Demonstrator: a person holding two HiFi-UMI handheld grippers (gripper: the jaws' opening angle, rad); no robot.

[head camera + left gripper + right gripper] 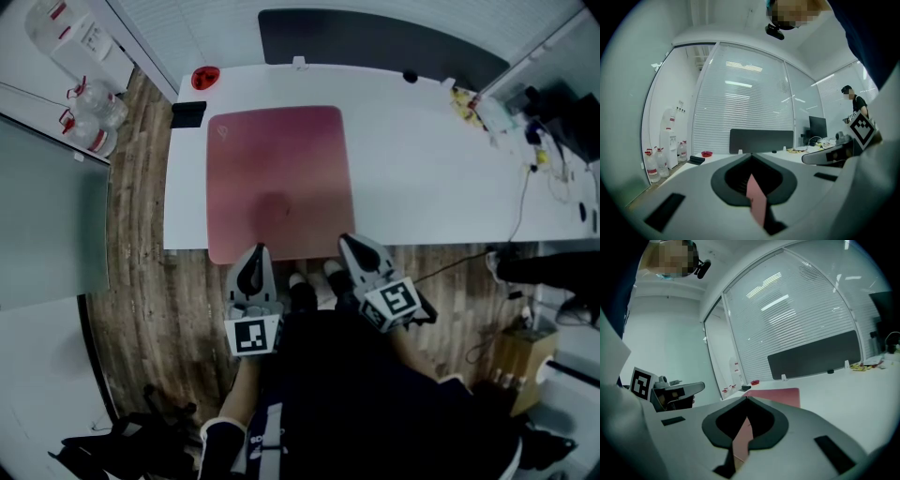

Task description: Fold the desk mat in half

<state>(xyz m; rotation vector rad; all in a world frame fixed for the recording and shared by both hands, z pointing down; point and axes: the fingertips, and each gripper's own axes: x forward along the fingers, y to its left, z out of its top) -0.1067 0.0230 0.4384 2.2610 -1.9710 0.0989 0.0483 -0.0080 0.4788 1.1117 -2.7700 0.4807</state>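
"On the white table (431, 178), desk mat (279, 183) lying flat?"
"Flat, yes — the left gripper (254, 255) and right gripper (351, 246) each clamp its near edge, pink strip pinched between jaws."

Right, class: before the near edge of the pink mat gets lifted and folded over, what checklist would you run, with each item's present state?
1. Left gripper shut on the desk mat's near edge: ok.
2. Right gripper shut on the same edge: ok.
3. Mat lying flat with nothing on it: ok.
4. Black box and red dish off the mat: ok.
5. Grips firm enough not to slip: cannot tell.
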